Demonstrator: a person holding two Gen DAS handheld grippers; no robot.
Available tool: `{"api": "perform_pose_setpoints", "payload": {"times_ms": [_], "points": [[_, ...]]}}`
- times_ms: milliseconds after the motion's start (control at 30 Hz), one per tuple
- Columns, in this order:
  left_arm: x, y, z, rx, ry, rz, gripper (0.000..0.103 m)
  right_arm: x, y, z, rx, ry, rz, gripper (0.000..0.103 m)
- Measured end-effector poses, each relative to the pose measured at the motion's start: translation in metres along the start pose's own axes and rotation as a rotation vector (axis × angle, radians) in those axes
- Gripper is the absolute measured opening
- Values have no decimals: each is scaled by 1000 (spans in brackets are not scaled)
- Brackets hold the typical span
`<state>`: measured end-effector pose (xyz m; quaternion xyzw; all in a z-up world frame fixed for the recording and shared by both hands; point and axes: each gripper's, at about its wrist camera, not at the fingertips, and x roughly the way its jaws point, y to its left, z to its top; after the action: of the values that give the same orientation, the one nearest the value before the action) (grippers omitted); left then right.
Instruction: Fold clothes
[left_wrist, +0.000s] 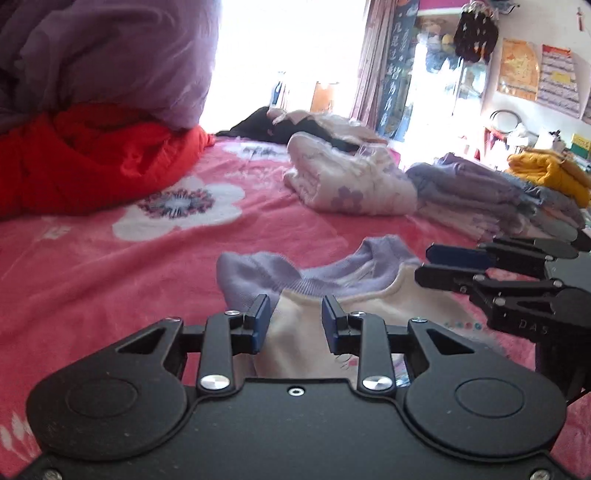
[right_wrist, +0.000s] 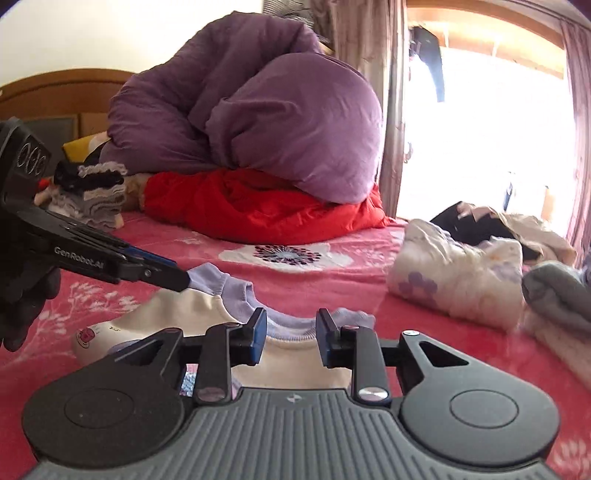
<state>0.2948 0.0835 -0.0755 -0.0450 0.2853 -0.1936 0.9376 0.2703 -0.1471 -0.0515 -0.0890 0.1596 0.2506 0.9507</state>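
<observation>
A cream sweatshirt with a lilac collar (left_wrist: 332, 275), soft, light and limp, is seen flat on the pink bedspread (left_wrist: 110, 266) at twelve o'clock of the narrowly parted, empty left gripper (left_wrist: 294, 321) and right gripper (right_wrist: 290, 338), its shoulders judged the best hold.

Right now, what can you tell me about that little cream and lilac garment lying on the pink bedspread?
The small garment is soft knit: a cream body, lilac ribbed neckband and lilac sleeve, with a tiny print near one edge. It lies flat on the pink flowered bedspread, neck opening towards the window. The left tongs and right tongs both sit open just over it, gripping nothing.
</observation>
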Motion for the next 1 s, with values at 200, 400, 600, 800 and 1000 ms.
{"api": "perform_pose_setpoints", "payload": {"times_ms": [200, 400, 600, 800, 1000], "points": [[12, 36, 5, -233, 11, -71, 29, 33, -35, -32, 211, 158, 36, 33], [-22, 3, 14, -18, -11, -63, 29, 14, -32, -23, 207, 119, 9, 29], [-42, -22, -8, 184, 77, -147, 36, -29, -7, -16, 11, 83, 107, 29], [-17, -24, -27, 250, 147, -87, 46, -8, -13, -44, 42, 228, 104, 40], [-40, 1, -17, 38, 86, -122, 45, -18, -20, -43, 112, 217, 51, 42]]}}
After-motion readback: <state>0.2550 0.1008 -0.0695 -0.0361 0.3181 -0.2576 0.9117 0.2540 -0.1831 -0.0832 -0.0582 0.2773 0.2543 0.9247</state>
